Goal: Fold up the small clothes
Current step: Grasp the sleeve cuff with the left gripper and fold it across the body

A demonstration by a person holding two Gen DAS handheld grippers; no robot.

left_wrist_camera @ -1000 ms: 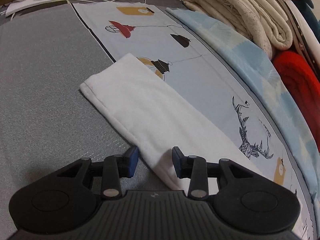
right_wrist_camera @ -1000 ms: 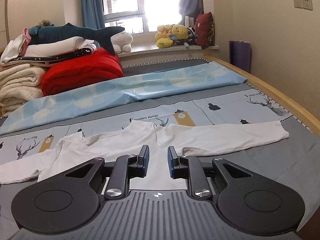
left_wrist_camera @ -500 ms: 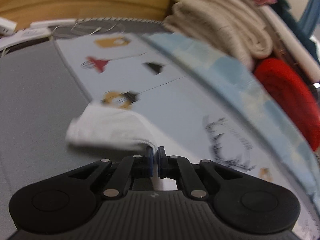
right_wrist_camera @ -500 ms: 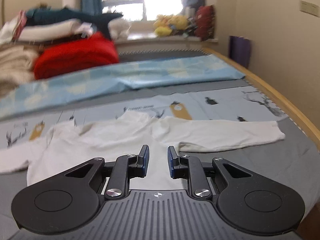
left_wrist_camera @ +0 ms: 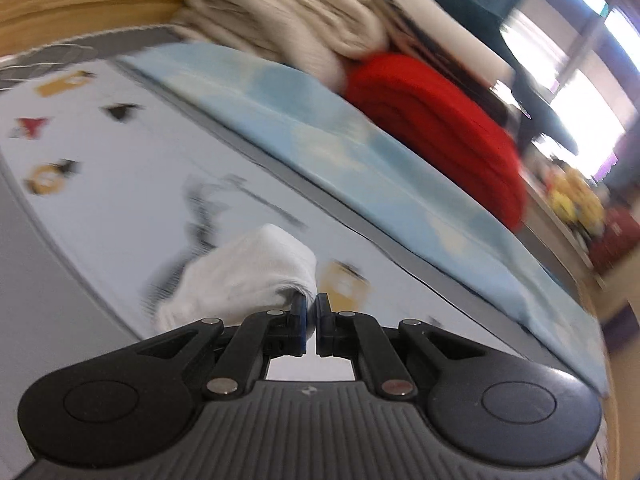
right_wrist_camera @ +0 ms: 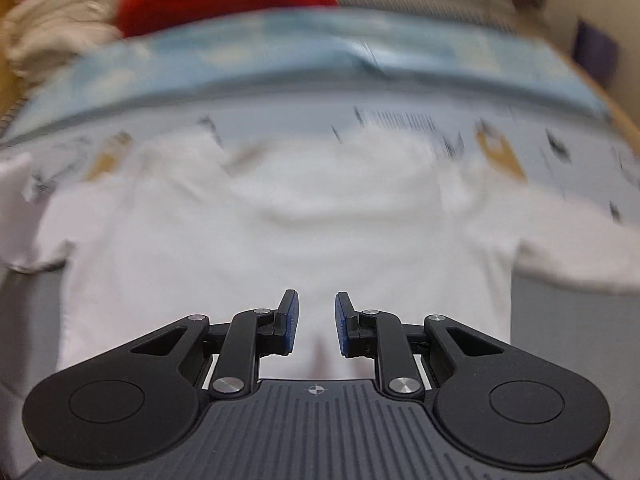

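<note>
A small white long-sleeved shirt (right_wrist_camera: 280,240) lies spread flat on the bed, blurred by motion. My left gripper (left_wrist_camera: 311,305) is shut on the shirt's left sleeve (left_wrist_camera: 244,280) and holds the bunched sleeve lifted above the printed sheet. My right gripper (right_wrist_camera: 317,312) is open and empty, hovering just over the lower middle of the shirt's body. The right sleeve (right_wrist_camera: 580,256) stretches out to the right. The raised left sleeve end shows in the right wrist view (right_wrist_camera: 14,200) at the far left.
A pale blue printed sheet (left_wrist_camera: 120,200) and a light blue quilt (left_wrist_camera: 360,160) cover the bed. Folded cream blankets (left_wrist_camera: 300,12) and a red blanket (left_wrist_camera: 440,120) are stacked along the far side. Plush toys (left_wrist_camera: 576,200) sit by the window. A wooden bed frame (left_wrist_camera: 80,0) borders it.
My left gripper closed on the left sleeve, lifted it and is swinging it to the right. My right gripper tilted down and moved in over the shirt body, staying open.
</note>
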